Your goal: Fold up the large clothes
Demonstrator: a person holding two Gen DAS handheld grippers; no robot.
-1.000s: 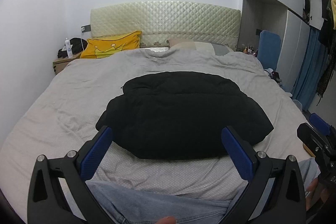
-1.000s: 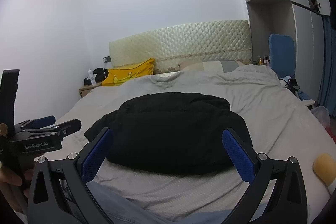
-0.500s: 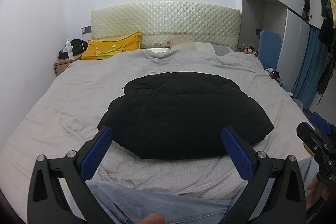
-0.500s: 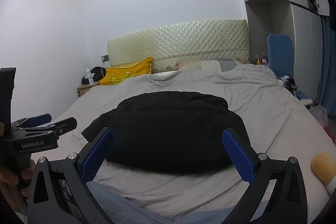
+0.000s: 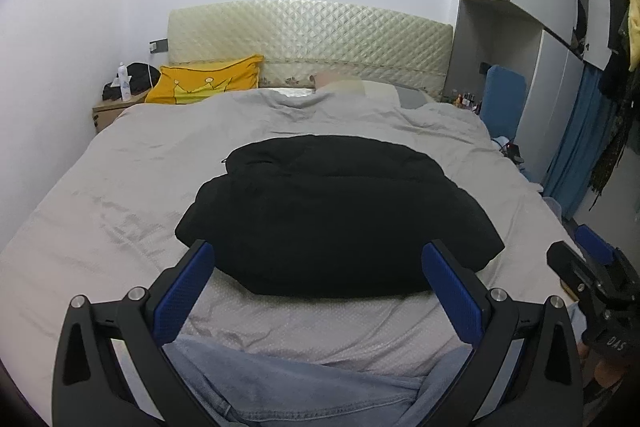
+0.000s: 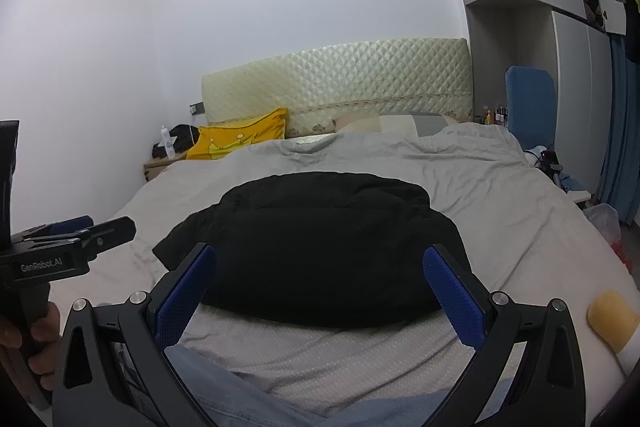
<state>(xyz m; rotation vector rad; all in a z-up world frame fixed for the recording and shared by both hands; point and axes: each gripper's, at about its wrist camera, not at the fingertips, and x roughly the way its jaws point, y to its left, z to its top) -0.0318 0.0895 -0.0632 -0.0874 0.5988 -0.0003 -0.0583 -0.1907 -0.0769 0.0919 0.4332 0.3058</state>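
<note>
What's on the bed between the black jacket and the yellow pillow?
Nothing but bedding. In the left wrist view, only wrinkled grey sheet stretches from the black jacket up to the yellow pillow. The right wrist view shows the same bare stretch.

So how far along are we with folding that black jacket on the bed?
The black jacket already lies in a compact, bundled shape on the grey bed, so the folding looks mostly or fully done. Nothing is in hand: the left gripper and right gripper are both open and short of it. At most a final tidy or tuck is left.
</note>
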